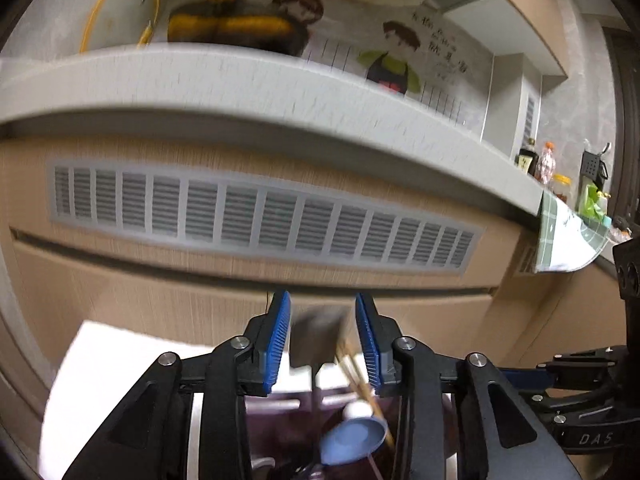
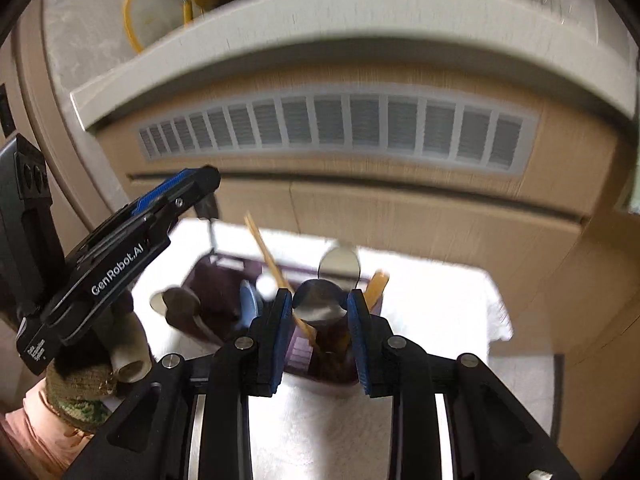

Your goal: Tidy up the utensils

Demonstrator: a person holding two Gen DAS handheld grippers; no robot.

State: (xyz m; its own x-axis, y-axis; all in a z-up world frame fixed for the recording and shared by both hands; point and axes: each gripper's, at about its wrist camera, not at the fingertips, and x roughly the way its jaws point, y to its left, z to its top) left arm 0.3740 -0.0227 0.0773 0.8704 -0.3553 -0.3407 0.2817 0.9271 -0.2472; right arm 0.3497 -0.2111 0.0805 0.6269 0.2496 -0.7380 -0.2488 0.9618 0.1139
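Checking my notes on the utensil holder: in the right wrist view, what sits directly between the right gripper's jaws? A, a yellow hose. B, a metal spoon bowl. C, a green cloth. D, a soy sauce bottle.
B: the shiny metal spoon bowl stands up from the dark purple utensil holder, framed between the open jaws of the right gripper.

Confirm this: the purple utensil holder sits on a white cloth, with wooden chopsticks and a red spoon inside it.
Not quite. The spoon is blue, not red, as the left wrist view shows. The rest holds: the purple utensil holder sits on the white cloth, and wooden chopsticks stand inside it.
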